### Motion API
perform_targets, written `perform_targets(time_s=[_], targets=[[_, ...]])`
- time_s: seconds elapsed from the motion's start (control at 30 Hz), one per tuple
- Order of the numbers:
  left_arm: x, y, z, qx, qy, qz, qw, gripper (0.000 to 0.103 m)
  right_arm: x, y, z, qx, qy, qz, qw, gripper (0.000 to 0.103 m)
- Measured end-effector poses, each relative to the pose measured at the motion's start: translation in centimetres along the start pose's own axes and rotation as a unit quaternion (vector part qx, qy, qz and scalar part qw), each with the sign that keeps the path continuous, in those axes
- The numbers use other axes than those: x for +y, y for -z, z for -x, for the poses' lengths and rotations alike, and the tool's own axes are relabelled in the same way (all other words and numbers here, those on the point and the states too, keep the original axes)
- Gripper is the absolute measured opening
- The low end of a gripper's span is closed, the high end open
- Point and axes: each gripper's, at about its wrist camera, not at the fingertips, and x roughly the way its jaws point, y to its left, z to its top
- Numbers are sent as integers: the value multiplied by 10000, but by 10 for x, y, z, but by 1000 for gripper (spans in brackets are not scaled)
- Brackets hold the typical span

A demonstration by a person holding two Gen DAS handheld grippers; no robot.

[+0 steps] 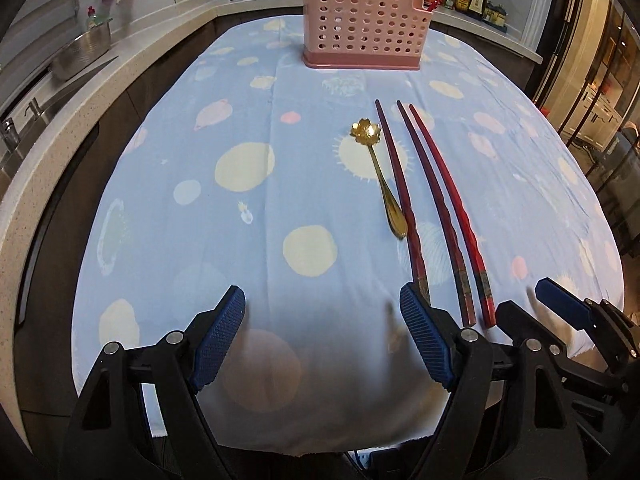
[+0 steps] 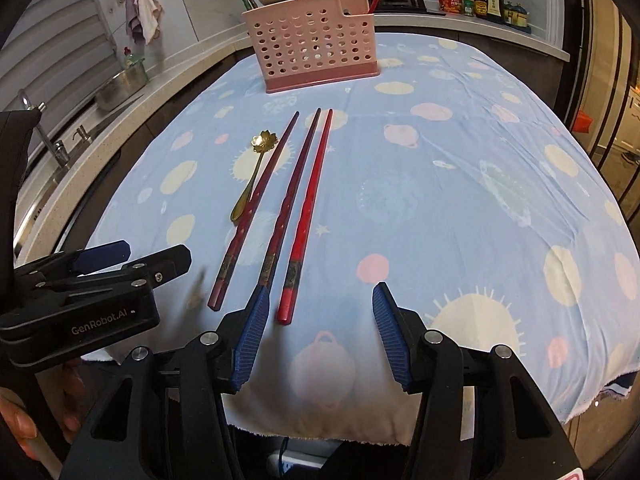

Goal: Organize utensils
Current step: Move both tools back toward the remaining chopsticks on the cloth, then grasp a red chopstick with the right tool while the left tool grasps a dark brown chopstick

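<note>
In the left wrist view, the left gripper (image 1: 322,336) hangs at the bottom of the frame with its blue pads spread wide and nothing but cloth between them, which suggests it is free to take whatever comes first. Its right-hand pad sits just over the butt end of the nearest of three dark red chopsticks (image 1: 430,208), which lie side by side right of centre, thin tips toward the top of the frame; lined up like this, they look laid out for picking one at a time. A gold flower-bowl spoon (image 1: 378,174) lies just left of them, its handle end close against the leftmost chopstick. The pink perforated holder (image 1: 366,20) stands upright at top centre on the blue patterned tabletop (image 1: 180,152), well apart from the loose utensils and already carrying a red chopstick in its right-hand slot, so it is probably the destination. The right gripper (image 1: 532,304) shows at the lower right edge. Sauce bottles stand at upper right, their labels too small to read. In the right wrist view, the right gripper (image 2: 316,336) is at bottom centre, jaws moderately apart and holding nothing; the butt of the brightest red chopstick lies between its pads untouched, perhaps the piece it is lining up on. The left gripper's black body at lower left bears the lettering "GenRobot.AI" (image 2: 98,326).
</note>
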Motion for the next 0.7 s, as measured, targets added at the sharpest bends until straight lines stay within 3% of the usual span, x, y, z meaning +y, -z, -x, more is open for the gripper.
perform_targets(time_s=[0.37,0.7], targets=[[-8,4,0,27,49,-115,9999,76,1,0,-9,35,2,49,10000,35],[0,4,-1,43,58,22,10000,76,7,-3,-13,17,-44,86,10000,34]])
